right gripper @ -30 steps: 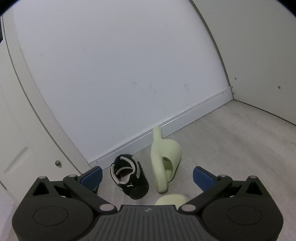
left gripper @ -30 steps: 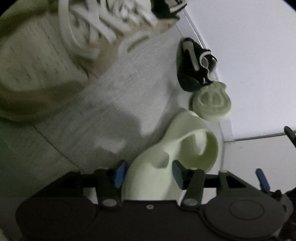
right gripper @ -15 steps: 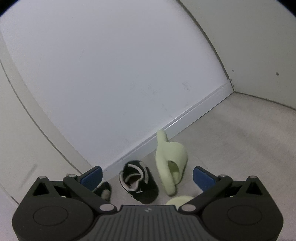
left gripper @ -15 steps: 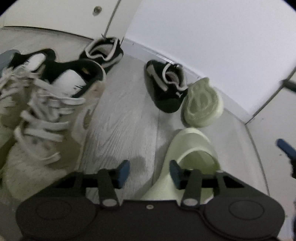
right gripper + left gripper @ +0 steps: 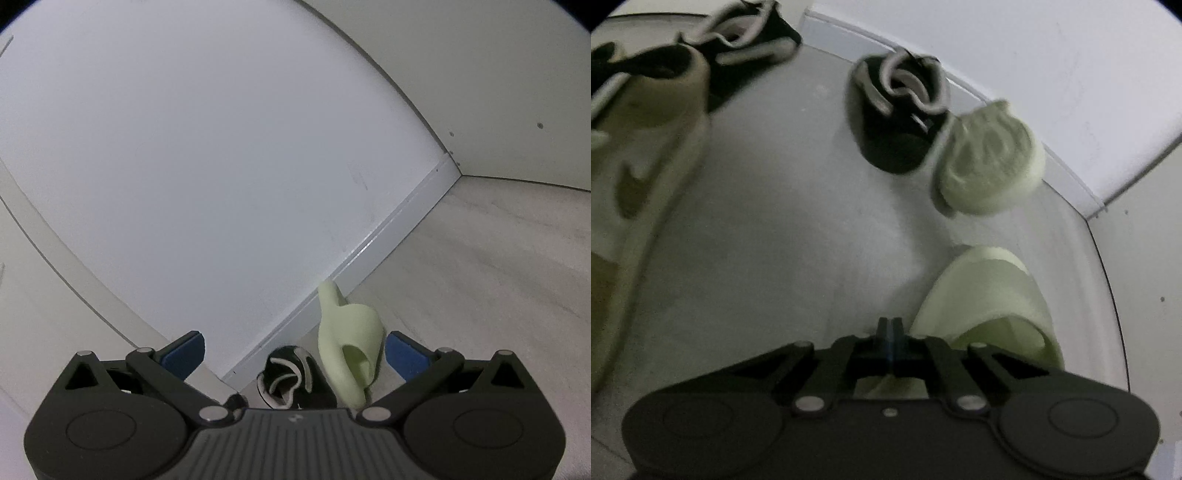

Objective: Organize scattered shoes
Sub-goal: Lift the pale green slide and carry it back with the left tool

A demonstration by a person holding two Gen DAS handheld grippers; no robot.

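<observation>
A pale green slipper (image 5: 990, 295) lies on the floor just right of my left gripper (image 5: 891, 332), and part of it runs under the gripper body. The jaws are shut, pad against pad, with nothing visible between them. Its mate (image 5: 990, 162) stands on edge by the baseboard, sole toward me, touching a small black sneaker (image 5: 897, 122). My right gripper (image 5: 293, 352) is open and empty, held above the floor facing the wall. The standing slipper (image 5: 347, 343) and the black sneaker (image 5: 295, 380) sit low between its fingers, farther off.
A large beige sneaker (image 5: 646, 147) fills the left side, with another black shoe (image 5: 753, 40) behind it. A white wall with a baseboard (image 5: 388, 240) meets a side panel (image 5: 517, 92) at the corner on the right. Pale wood floor (image 5: 794, 240) spreads between the shoes.
My left gripper has gone from open to shut and has swung so the near slipper now lies to its right. The right gripper has tilted up toward the wall.
</observation>
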